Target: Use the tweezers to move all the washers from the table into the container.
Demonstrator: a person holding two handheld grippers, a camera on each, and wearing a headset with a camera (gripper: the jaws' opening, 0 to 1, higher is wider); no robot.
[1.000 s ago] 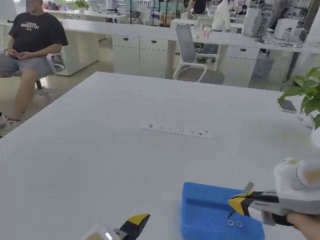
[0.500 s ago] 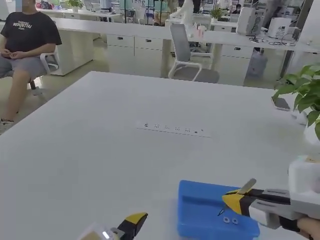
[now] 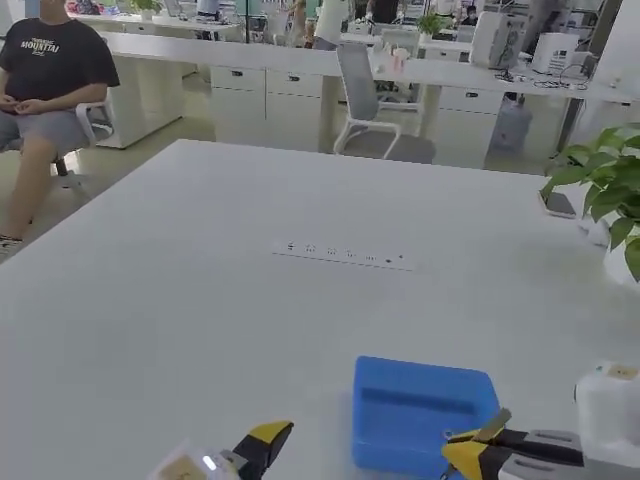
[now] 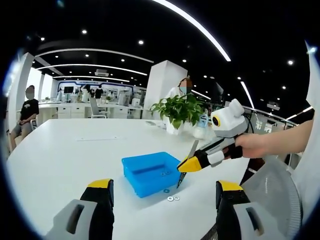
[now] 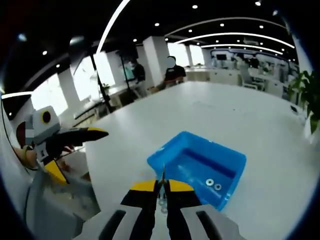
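The blue container (image 3: pixel 425 410) sits on the white table (image 3: pixel 200 320) near its front edge. In the right gripper view two washers (image 5: pixel 214 184) lie inside the container (image 5: pixel 200 162). Loose washers (image 4: pixel 173 198) rest on the table just in front of it. My right gripper (image 5: pixel 161 186) is shut on the thin metal tweezers (image 5: pixel 163 175), whose tips point down beside the container's near edge (image 4: pixel 189 159). In the head view the right gripper (image 3: pixel 465 455) is at the container's near right corner. My left gripper (image 4: pixel 164 185) is held open to the left, with nothing between its fingers (image 3: pixel 265 440).
A power socket strip (image 3: pixel 345 255) is set in the middle of the table. A potted plant (image 3: pixel 610 190) and a phone (image 3: pixel 558 203) stand at the far right. A person (image 3: pixel 50 70) sits beyond the far left corner, by desks and office chairs.
My right gripper with the tweezers has drawn back from over the container's inside to its near edge. The left gripper has stayed in place. The head camera has shifted slightly.
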